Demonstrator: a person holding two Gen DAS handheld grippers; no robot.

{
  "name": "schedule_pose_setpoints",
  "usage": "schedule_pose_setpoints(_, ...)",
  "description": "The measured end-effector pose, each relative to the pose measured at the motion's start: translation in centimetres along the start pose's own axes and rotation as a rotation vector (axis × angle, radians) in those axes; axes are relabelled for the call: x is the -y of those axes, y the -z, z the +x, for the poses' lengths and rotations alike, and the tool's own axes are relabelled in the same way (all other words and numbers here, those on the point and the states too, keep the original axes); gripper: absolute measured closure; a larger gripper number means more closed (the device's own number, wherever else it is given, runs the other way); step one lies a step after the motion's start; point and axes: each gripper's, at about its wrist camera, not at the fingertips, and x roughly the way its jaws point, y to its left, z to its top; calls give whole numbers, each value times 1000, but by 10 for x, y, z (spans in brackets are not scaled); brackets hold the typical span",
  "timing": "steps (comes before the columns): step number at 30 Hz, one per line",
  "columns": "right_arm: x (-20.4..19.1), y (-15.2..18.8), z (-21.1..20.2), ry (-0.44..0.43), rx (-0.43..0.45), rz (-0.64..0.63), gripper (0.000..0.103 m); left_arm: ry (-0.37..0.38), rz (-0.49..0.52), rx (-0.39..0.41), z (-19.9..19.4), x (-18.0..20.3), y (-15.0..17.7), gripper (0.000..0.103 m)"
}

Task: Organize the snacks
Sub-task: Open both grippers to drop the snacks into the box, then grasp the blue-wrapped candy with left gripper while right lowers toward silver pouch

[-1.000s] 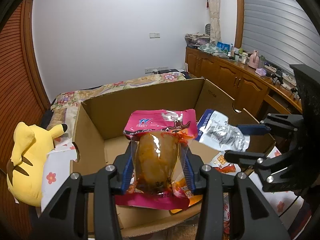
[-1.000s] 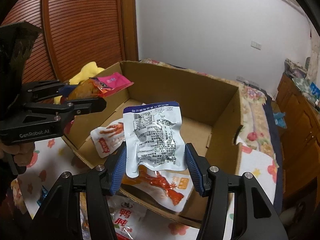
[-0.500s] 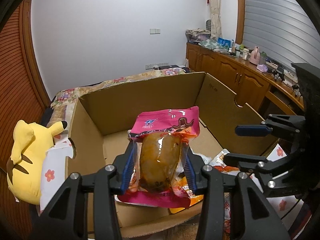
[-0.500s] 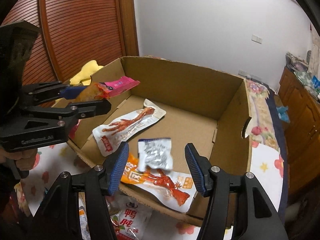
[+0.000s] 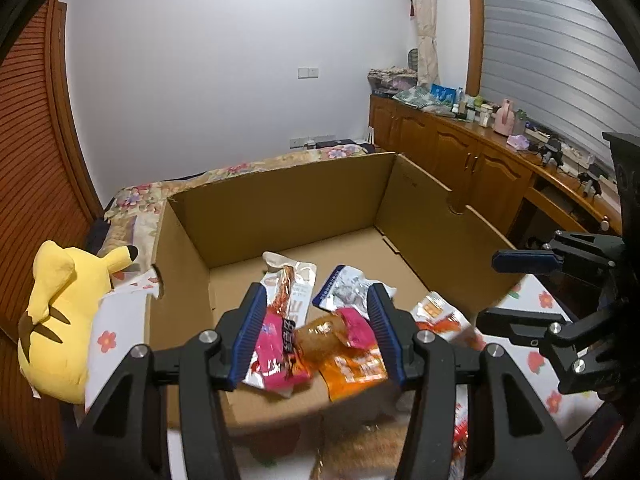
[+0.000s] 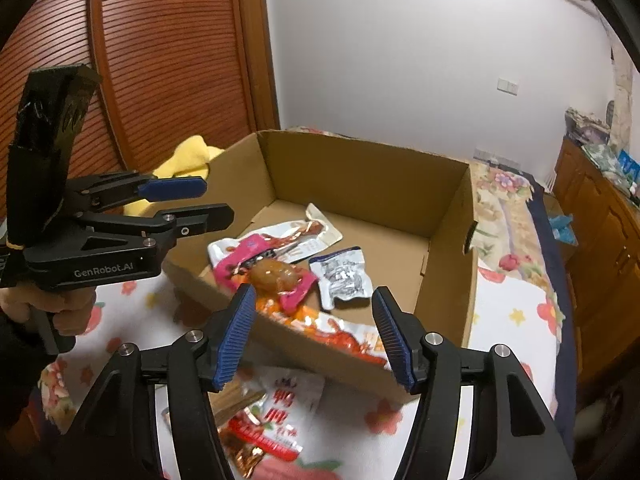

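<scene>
An open cardboard box (image 5: 280, 208) (image 6: 360, 176) stands in front of both grippers. Inside it lies a pink packet with a brown piece (image 5: 320, 332) (image 6: 272, 276), resting on a white chicken-feet packet (image 5: 288, 284) (image 6: 296, 236) and an orange packet (image 5: 356, 368) (image 6: 344, 336). Beside them is a silver packet with a blue edge (image 5: 344, 292) (image 6: 344, 276). My left gripper (image 5: 316, 320) (image 6: 188, 200) hangs over the box's near left corner, jaws opening, pads touching nothing. My right gripper (image 6: 314, 312) (image 5: 516, 284) hovers at the near wall, jaws opening and empty.
A yellow plush toy (image 5: 60, 312) (image 6: 188, 160) lies left of the box. More snack packets (image 6: 276, 408) rest on the floral cloth in front of the box. Wooden cabinets (image 5: 460, 152) run along the right wall. A person's hand (image 6: 68, 308) holds the left gripper.
The silver packet dropped from the right gripper into the box, then the pink packet fell from the left gripper onto the packets inside. Both sets of jaws widened and pulled back slightly.
</scene>
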Motion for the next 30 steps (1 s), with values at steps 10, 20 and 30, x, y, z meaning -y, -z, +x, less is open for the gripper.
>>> schedule_pose_setpoints(10,-25,36,-28,5,5,25,40,21,14,49,-66,6,39,47)
schedule_pose_setpoints(20,-42,75,-27,25,-43,48,40,9,5,-15,-85,7,108,46)
schedule_pose_setpoints(30,-47,94,-31,41,-62,51,38,-22,-32,-97,-85,2,166,46)
